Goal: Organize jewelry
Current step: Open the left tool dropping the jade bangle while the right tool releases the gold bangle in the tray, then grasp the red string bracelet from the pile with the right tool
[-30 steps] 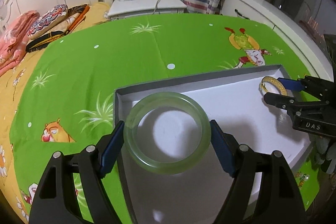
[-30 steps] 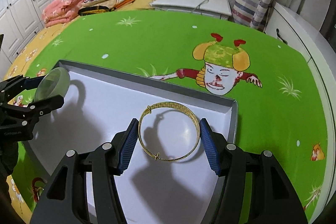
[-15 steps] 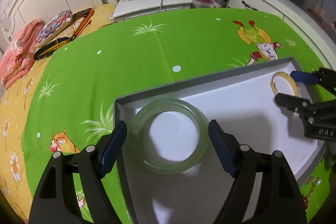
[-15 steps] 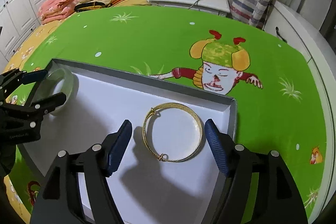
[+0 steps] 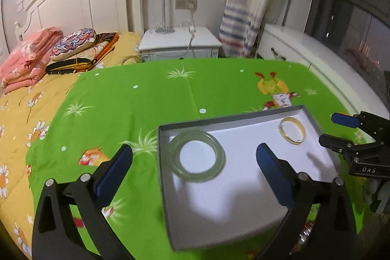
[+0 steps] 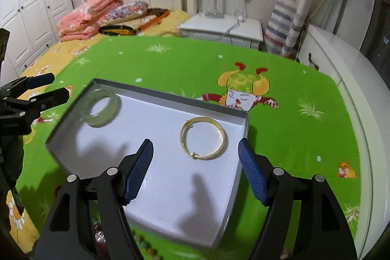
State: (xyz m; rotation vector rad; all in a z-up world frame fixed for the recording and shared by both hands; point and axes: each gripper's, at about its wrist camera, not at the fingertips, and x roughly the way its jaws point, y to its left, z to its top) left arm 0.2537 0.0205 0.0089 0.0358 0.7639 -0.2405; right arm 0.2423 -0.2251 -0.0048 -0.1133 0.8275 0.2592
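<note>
Bed (image 5: 151, 94) with a green cartoon sheet (image 6: 292, 128) carries a shallow grey box (image 5: 243, 117), white inside, near the bed's near right edge. Jade bangle (image 5: 196, 155) lies flat in the box's far-left corner; gold bangle (image 6: 204, 138) lies flat near its far-right corner, clasp toward the camera. The two are well apart, with bare white floor between them.

Left tool (image 5: 195, 174): jaws opening, spread wide, nothing between the pads, jade bangle just ahead and untouched. Right tool (image 6: 195, 172): released, pads apart on either side of the gold bangle's near edge, not touching it. Each tool shows at the side of the other's view; "DAS" is readable on the right tool's body in the left wrist view.

Around: folded pink quilt (image 6: 87, 16) and patterned pillows (image 5: 73, 43) at the head of the bed by the white headboard (image 5: 80, 4). White nightstand (image 6: 219, 26) with cables past the bed's far edge, wall socket (image 5: 186, 4) above it. Striped curtain (image 6: 285, 16) and a white cabinet (image 5: 304, 50) along the right edge. Wardrobe doors (image 6: 31, 11) far left.

Open sheet is free beyond the box's far and left sides. The box's right wall sits close to the bed's right edge. Small clutter near the box's near edge is too blurred to identify.
</note>
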